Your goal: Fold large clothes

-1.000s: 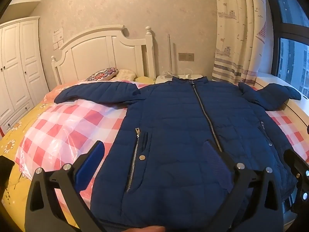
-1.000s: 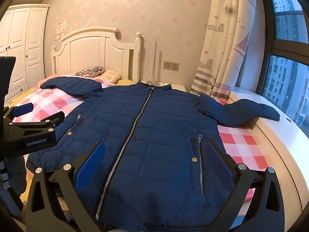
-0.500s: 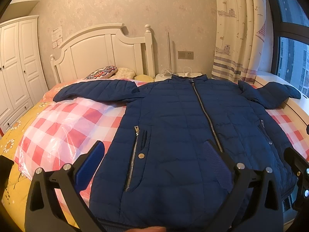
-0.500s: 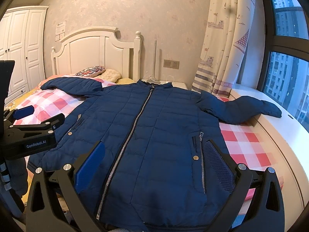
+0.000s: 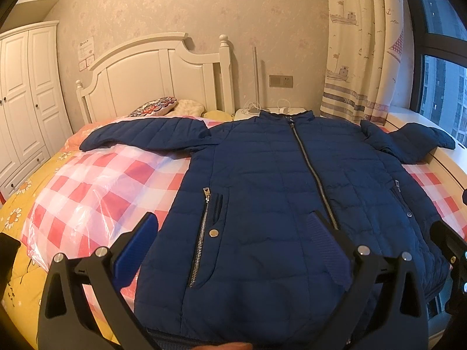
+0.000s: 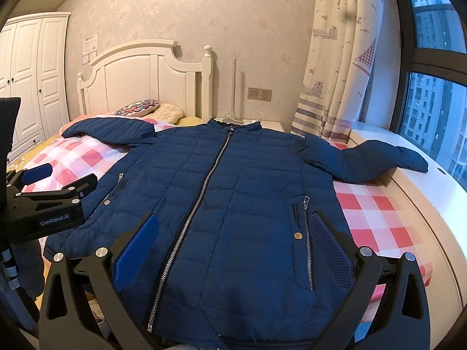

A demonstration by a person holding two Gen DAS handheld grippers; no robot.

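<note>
A large navy quilted jacket (image 5: 271,180) lies face up and zipped on the bed, collar toward the headboard, both sleeves spread out. It also shows in the right wrist view (image 6: 221,192). My left gripper (image 5: 233,250) is open and empty above the jacket's hem, on its left half. My right gripper (image 6: 233,248) is open and empty above the hem, on its right half. The left gripper's body (image 6: 49,204) shows at the left edge of the right wrist view. The right sleeve (image 6: 373,160) rests on the window ledge.
The bed has a red-and-white checked cover (image 5: 96,186) under clear plastic, and a white headboard (image 5: 157,78) with pillows (image 5: 154,106). A white wardrobe (image 5: 23,93) stands at left. A white window ledge (image 6: 408,180), curtain (image 6: 335,58) and window stand at right.
Both grippers have drawn slightly back and up from the jacket. The jacket has not moved and both grippers stay open.
</note>
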